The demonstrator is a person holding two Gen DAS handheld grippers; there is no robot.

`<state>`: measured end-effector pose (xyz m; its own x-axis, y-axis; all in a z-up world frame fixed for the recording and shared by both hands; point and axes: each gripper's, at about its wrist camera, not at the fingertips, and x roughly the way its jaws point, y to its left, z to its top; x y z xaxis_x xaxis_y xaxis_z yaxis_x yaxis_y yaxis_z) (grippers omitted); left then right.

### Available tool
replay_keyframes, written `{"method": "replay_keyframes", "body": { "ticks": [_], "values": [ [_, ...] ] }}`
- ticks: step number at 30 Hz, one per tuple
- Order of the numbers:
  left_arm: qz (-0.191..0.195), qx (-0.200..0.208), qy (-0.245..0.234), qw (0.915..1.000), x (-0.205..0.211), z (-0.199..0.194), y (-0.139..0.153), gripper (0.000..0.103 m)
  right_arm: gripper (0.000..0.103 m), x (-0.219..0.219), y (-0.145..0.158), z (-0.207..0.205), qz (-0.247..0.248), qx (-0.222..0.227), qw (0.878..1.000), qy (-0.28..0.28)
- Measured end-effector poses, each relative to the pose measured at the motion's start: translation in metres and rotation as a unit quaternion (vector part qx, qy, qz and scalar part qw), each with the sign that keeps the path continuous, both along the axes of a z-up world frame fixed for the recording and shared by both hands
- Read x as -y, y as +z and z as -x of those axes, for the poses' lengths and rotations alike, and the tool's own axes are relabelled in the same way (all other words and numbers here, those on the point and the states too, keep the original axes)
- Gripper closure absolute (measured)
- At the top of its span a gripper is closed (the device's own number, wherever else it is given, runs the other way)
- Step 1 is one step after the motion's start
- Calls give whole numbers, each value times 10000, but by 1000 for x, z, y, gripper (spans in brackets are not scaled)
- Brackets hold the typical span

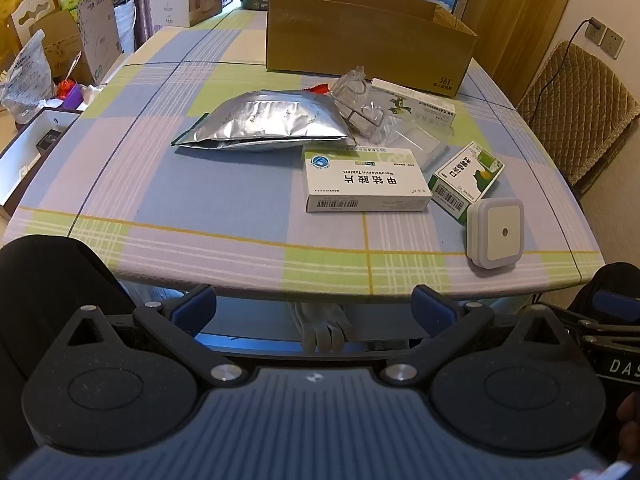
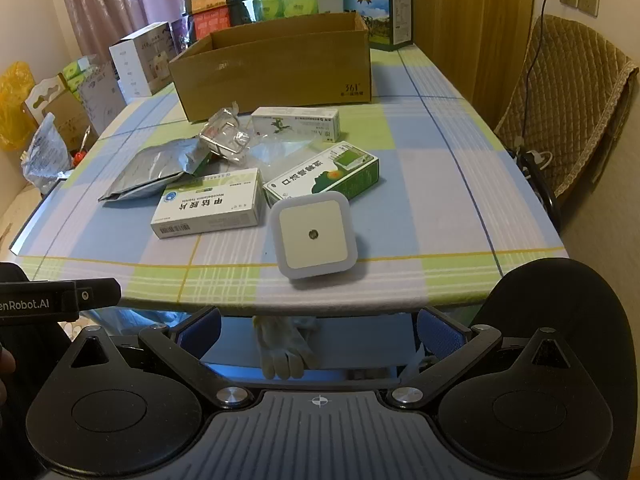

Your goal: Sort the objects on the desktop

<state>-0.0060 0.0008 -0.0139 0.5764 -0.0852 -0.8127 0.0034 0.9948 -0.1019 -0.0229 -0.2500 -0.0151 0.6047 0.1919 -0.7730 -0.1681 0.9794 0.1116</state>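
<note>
The left tool (image 1: 314, 306) sits low, just in front of the near edge of the worktop (image 1: 160, 184). Its two blue-padded fingers (image 1: 196, 304) are spread wide apart and hold nothing. The right tool (image 2: 320, 330) sits low at the same near edge. Its blue-padded fingers (image 2: 202, 330) are also spread wide and hold nothing.

The worktop has a checked cloth in blue, lilac and green. A small pile of things lies on it, more to the right side.

Nearest is a white square night light with a small round dot in its middle (image 2: 313, 235). It stands close to the near edge. Just behind it, maybe touching, is a green and white medicine box with a barcode on its end (image 2: 322, 174). To the left of that lies a flat white pill box with a blue round logo (image 2: 210, 206).

Further left is a shiny silver foil bag (image 1: 262, 120). It lies flat, and its right end is next to a crinkly clear plastic pack (image 1: 360, 100). A flat clear plastic bag (image 2: 280, 152) lies between the boxes. Behind them is a long white box with a little green bird picture (image 2: 297, 122).

At the far side stands a big brown cardboard box with its top open (image 2: 280, 68). The pile is near it but does not touch it.

A chair with a brown quilted cover (image 2: 568, 96) stands at the right of the worktop.
</note>
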Motion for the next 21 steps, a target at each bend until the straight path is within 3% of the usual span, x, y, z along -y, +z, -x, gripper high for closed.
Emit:
{"method": "replay_keyframes", "body": {
  "ticks": [21],
  "values": [
    [20, -32, 4, 10000, -1, -1, -2, 1, 2, 2, -2, -3, -25, 13, 10000, 3]
  ]
}}
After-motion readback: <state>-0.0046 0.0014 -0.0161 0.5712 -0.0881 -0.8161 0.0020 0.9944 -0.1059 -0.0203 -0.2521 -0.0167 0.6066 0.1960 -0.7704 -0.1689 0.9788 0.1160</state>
